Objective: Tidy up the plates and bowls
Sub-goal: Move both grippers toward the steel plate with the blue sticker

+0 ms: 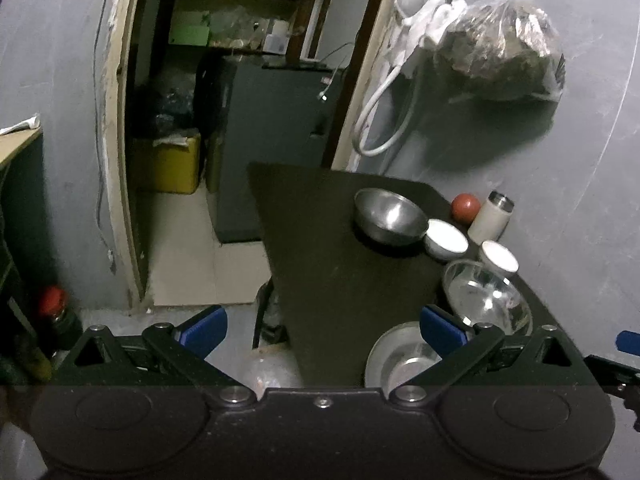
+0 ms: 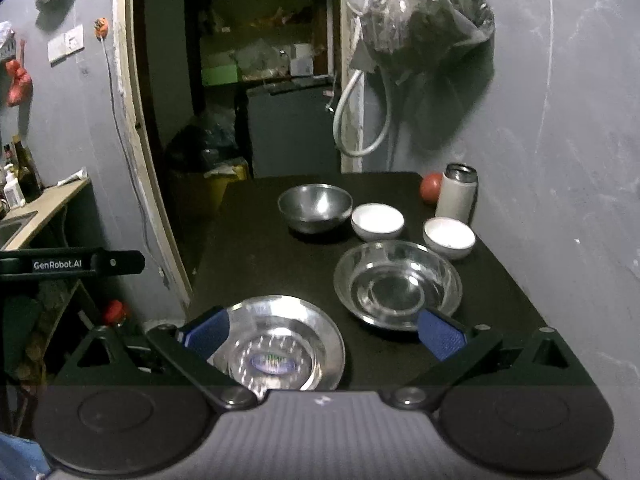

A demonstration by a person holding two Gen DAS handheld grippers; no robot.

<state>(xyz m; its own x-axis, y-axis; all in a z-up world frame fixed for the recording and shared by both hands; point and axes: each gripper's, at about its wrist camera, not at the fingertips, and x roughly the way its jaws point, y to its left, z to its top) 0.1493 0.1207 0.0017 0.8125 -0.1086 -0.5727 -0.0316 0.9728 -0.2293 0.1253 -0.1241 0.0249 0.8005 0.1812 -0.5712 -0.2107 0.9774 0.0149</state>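
Both tools are spread wide and hold nothing: the left tool [image 1: 322, 330] at the tabletop's [image 2: 256, 256] near-left edge, the right tool [image 2: 324, 332] above a steel plate [image 2: 304, 320]. Beyond lie a glass bowl [image 2: 396, 282], two white bowls [image 2: 377, 220] and a steel bowl [image 2: 315, 206].

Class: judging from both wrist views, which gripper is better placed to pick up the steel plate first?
Right. The steel plate lies between the right gripper's open fingers; the left gripper sits off the table's left edge.
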